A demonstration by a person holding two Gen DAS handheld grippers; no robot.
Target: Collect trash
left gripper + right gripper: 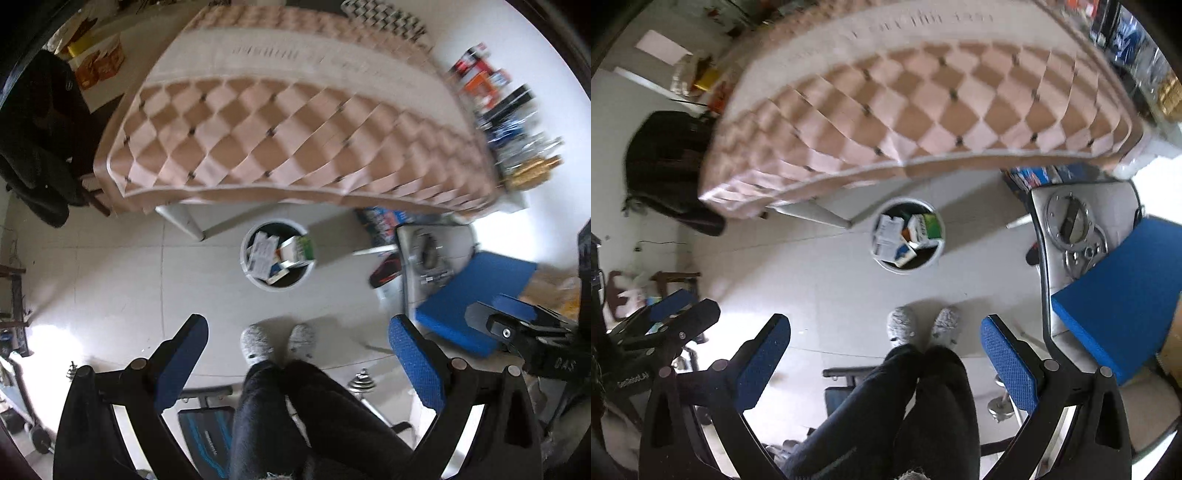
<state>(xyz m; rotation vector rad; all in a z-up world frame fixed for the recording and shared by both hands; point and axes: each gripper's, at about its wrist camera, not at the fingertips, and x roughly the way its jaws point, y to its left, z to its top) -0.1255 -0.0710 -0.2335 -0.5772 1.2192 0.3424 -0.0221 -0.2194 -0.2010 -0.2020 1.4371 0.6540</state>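
Left wrist view has the left tongs (297,332) and right tongs (884,332) both spread apart and empty, with the bin (277,254) already holding boxes on the floor straight ahead, under the worktop's (295,122) near edge.

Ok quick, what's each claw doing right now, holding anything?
Left claw: open, holding nothing.
Right claw: open, holding nothing.

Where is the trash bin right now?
The trash bin stands on the tiled floor just beyond the person's slippers, near the table's front edge, centre in both wrist views, already holding boxes.
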